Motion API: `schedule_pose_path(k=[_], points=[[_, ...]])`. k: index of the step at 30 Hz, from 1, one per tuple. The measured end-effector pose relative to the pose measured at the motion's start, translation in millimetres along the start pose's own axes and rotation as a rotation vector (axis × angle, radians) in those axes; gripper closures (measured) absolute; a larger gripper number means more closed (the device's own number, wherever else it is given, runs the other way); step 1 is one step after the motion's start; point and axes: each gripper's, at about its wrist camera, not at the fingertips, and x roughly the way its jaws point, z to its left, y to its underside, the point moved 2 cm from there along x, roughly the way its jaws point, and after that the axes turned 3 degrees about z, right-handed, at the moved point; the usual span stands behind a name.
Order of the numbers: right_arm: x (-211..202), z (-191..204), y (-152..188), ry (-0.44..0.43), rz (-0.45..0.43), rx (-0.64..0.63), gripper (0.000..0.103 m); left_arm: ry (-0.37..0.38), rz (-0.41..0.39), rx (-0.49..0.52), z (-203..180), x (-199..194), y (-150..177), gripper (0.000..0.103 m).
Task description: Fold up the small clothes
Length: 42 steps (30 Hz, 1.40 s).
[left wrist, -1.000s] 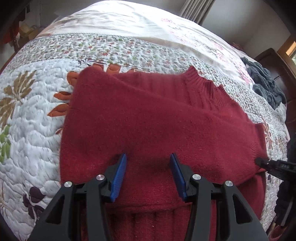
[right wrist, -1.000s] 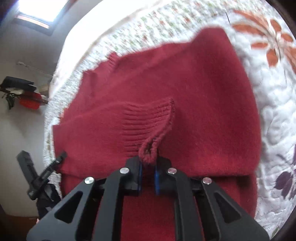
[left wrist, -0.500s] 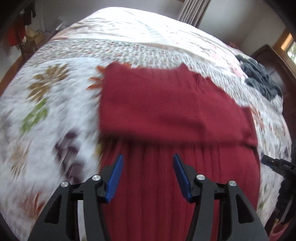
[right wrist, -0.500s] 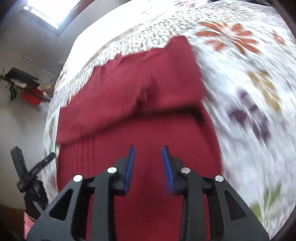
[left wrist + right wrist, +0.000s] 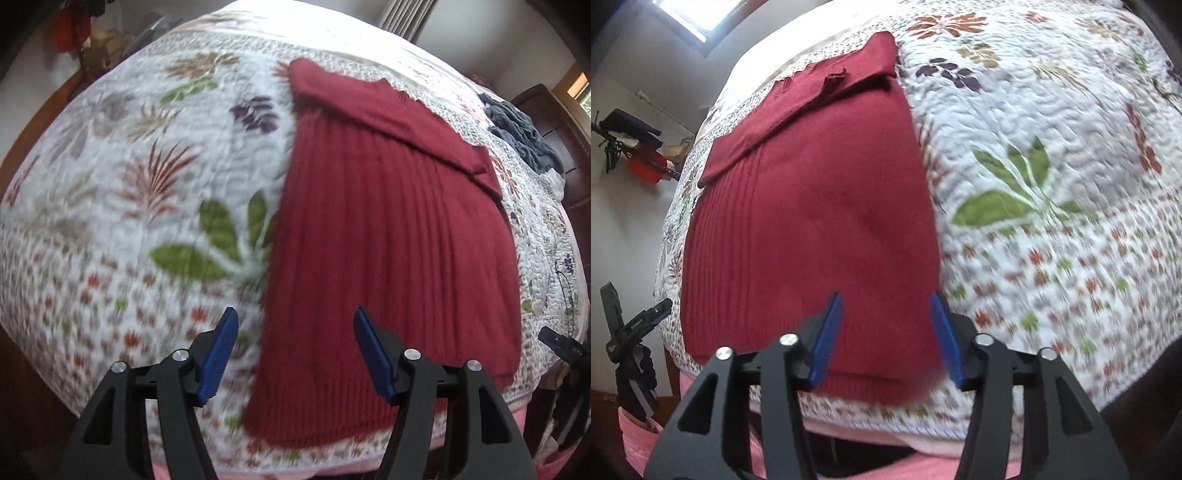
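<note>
A dark red knitted sweater (image 5: pixel 388 236) lies flat on the floral quilt (image 5: pixel 140 192), its sleeves folded across the chest at the far end and its hem toward me. My left gripper (image 5: pixel 293 334) is open above the hem's left corner, nothing between its blue pads. In the right wrist view the same sweater (image 5: pixel 812 206) fills the left half, with a sleeve cuff (image 5: pixel 833 79) bunched on top. My right gripper (image 5: pixel 886 321) hangs open over the hem's right corner, holding nothing. The left gripper (image 5: pixel 655 314) shows at that view's left edge.
The quilt (image 5: pixel 1052 166) covers a bed whose near edge runs just below the sweater's hem. A dark grey garment (image 5: pixel 524 129) lies at the bed's far right beside dark wooden furniture (image 5: pixel 546 107). Cluttered items (image 5: pixel 628 144) hang by the left wall.
The right gripper let go of the sleeve cuff, which now rests on the chest. Both grippers drew back toward the hem, the left one shifting left.
</note>
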Motion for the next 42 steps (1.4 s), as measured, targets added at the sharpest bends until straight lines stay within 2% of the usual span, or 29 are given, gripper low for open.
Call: schedule_pose_path(k=[6,18,24,29,31,34,35,37,40,42], points=[[-3,-11,24,-0.026,0.019,0.013,0.049,0.009,0.022,-0.020,11,0,19,0.037],[26,-39,56,-0.052,0.113,0.115,0.049,0.069,0.100,-0.053,20,21,44,0.037],[34,-43,55,-0.093,0.121,0.142,0.048,0.096,0.116,-0.056,16,31,44,0.036],[42,-36,50,-0.116,0.130,0.139,0.048,0.187,0.139,-0.102,12,35,43,0.037],[46,-36,48,-0.126,0.134,0.148,0.049,0.193,0.148,-0.112,12,39,41,0.037],[48,-34,43,-0.139,0.133,0.145,0.061,0.198,0.157,-0.131,13,43,40,0.038],[49,-34,42,-0.151,0.137,0.146,0.073,0.201,0.156,-0.133,12,44,38,0.038],[53,-34,41,-0.165,0.147,0.157,0.076,0.201,0.156,-0.135,12,44,38,0.045],[55,-33,41,-0.155,0.147,0.146,0.086,0.201,0.163,-0.134,13,44,39,0.059],[55,-33,41,-0.174,0.152,0.149,0.096,0.213,0.173,-0.141,16,45,40,0.080]])
